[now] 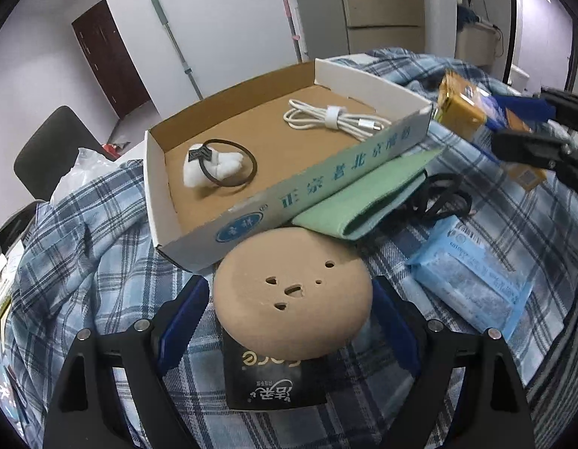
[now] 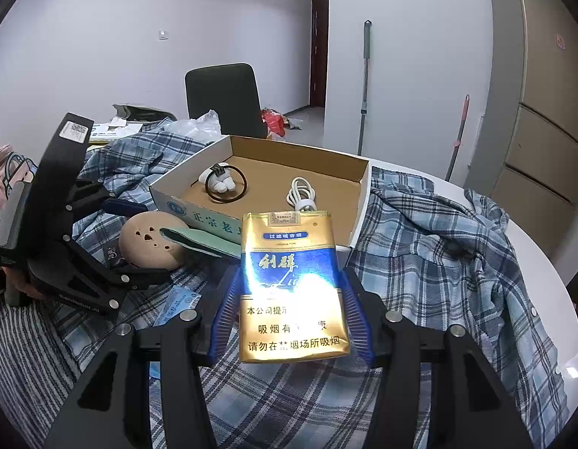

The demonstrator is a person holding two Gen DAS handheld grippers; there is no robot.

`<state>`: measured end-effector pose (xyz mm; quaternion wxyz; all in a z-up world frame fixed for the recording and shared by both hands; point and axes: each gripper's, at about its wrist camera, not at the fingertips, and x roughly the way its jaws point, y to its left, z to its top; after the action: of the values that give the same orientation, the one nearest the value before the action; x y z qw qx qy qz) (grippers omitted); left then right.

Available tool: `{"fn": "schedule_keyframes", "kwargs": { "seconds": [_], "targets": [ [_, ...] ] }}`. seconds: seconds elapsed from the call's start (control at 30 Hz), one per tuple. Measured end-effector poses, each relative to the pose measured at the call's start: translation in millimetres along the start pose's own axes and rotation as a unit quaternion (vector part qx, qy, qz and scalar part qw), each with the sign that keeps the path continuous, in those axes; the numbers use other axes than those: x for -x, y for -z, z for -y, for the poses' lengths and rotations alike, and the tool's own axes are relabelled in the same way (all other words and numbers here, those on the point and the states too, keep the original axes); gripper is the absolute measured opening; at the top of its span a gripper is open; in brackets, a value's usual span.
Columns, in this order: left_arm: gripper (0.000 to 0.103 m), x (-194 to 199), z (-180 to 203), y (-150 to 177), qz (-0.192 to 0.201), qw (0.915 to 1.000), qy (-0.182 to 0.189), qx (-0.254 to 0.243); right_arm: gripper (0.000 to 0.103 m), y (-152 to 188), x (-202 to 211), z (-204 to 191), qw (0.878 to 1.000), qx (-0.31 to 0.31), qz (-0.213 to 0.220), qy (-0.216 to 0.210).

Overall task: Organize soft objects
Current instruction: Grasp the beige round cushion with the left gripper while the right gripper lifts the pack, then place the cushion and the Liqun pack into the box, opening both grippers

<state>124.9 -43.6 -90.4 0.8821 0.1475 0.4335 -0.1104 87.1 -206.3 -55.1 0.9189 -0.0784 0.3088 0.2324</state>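
My left gripper (image 1: 289,310) is shut on a tan round sponge puff (image 1: 292,292) with small holes, held just in front of the cardboard box (image 1: 319,183). It also shows in the right wrist view (image 2: 150,239). My right gripper (image 2: 292,299) is shut on a gold and blue cigarette pack (image 2: 292,288), held above the plaid cloth near the box's front corner. The pack also shows in the left wrist view (image 1: 468,108). Inside the box lie a white plush hair tie (image 1: 218,166) and a coiled white cable (image 1: 334,118).
A folded green cloth (image 1: 367,202) leans against the box front. A blue tissue pack (image 1: 472,277), a black tissue pack (image 1: 274,378) and a black cord (image 1: 442,202) lie on the plaid shirt (image 2: 438,232). A black chair (image 2: 225,101) stands behind the table.
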Motion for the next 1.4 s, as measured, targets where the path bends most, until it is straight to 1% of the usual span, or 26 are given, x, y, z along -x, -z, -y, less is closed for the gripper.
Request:
{"fn": "schedule_keyframes", "kwargs": {
  "seconds": [0.07,0.23,0.37,0.47,0.53,0.63,0.77,0.83,0.9,1.0,1.1,1.2,1.3,1.4],
  "targets": [
    [0.083,3.5,-3.5,1.9,0.007,0.9999,0.009,0.010,0.052,0.0,-0.4,-0.1,1.000,0.000,-0.001,0.000],
    [0.078,9.6,-7.6,3.4,0.020,0.9995,0.014,0.020,0.052,0.3,-1.4,0.7,1.000,-0.002,-0.003,0.000],
    [0.077,21.3,-11.9,4.3,0.037,0.9987,0.024,0.027,0.052,0.0,-0.8,1.3,1.000,-0.004,-0.001,0.000],
    [0.077,42.0,-10.6,3.9,0.066,0.9973,0.025,0.021,0.052,-0.1,0.9,-0.7,1.000,0.000,0.001,0.004],
    [0.077,54.6,-7.7,4.5,0.081,0.9964,0.018,0.013,0.052,-0.9,1.9,-2.2,1.000,0.004,0.003,0.008],
    [0.077,77.9,-6.0,6.1,0.108,0.9940,0.011,0.017,0.052,-3.4,10.4,-3.8,1.000,0.006,0.019,0.023],
    [0.077,108.2,-9.7,4.8,0.146,0.9885,0.006,0.039,0.052,-14.6,27.5,-3.3,0.998,-0.008,0.046,0.041],
    [0.077,118.5,-11.7,1.5,0.163,0.9853,0.003,0.049,0.052,-24.3,35.3,-3.2,0.998,-0.022,0.052,0.038],
    [0.077,130.4,-16.5,-6.3,0.185,0.9805,0.000,0.065,0.052,-36.9,42.4,-5.8,0.997,-0.027,0.059,0.038],
    [0.077,140.1,-21.7,-20.1,0.212,0.9737,-0.004,0.084,0.052,-58.0,49.9,-12.6,0.995,-0.023,0.079,0.052],
    [0.077,140.4,-28.5,-37.8,0.237,0.9659,-0.006,0.104,0.052,-78.0,47.5,-16.6,0.993,-0.027,0.092,0.064],
    [0.077,131.6,-36.4,-53.4,0.247,0.9610,-0.012,0.123,0.052,-92.6,33.7,-14.9,0.993,-0.035,0.092,0.068],
    [0.077,114.0,-45.4,-64.7,0.243,0.9600,-0.013,0.138,0.052,-99.8,9.4,-9.2,0.993,-0.050,0.079,0.072],
    [0.077,91.2,-51.0,-69.9,0.226,0.9631,-0.010,0.146,0.052,-98.5,-15.6,-2.6,0.994,-0.060,0.061,0.074]
  ]
}}
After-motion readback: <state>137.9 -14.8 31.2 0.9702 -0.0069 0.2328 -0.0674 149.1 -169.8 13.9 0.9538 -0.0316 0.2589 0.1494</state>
